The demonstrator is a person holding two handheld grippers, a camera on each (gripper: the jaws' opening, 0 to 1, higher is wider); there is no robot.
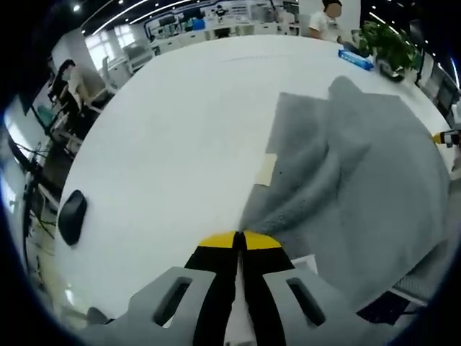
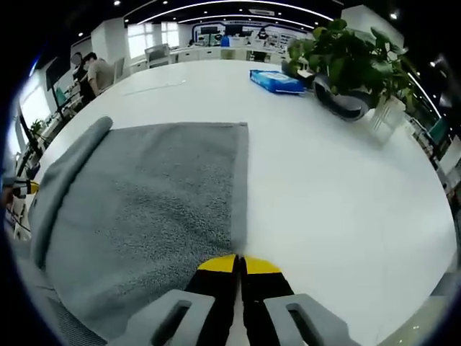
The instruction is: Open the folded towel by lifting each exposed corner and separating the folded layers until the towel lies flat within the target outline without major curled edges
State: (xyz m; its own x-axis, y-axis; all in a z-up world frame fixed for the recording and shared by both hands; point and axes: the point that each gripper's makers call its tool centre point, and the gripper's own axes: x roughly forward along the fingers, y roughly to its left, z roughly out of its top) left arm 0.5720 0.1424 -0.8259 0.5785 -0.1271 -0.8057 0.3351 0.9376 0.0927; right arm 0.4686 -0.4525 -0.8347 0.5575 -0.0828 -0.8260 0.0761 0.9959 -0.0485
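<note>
One towel (image 1: pixel 360 180), two grippers: left (image 1: pixel 239 240) and right (image 2: pixel 238 265), jaws pinched on towel edge; near corners hidden.

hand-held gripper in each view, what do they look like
Both look alike. The left hand-held gripper has two black jaws with yellow tips, flanked by light grey moulded housings with slotted openings. The right hand-held gripper has the same black jaws, yellow tips and grey slotted housings. No cables or sleeves can be seen.
</note>
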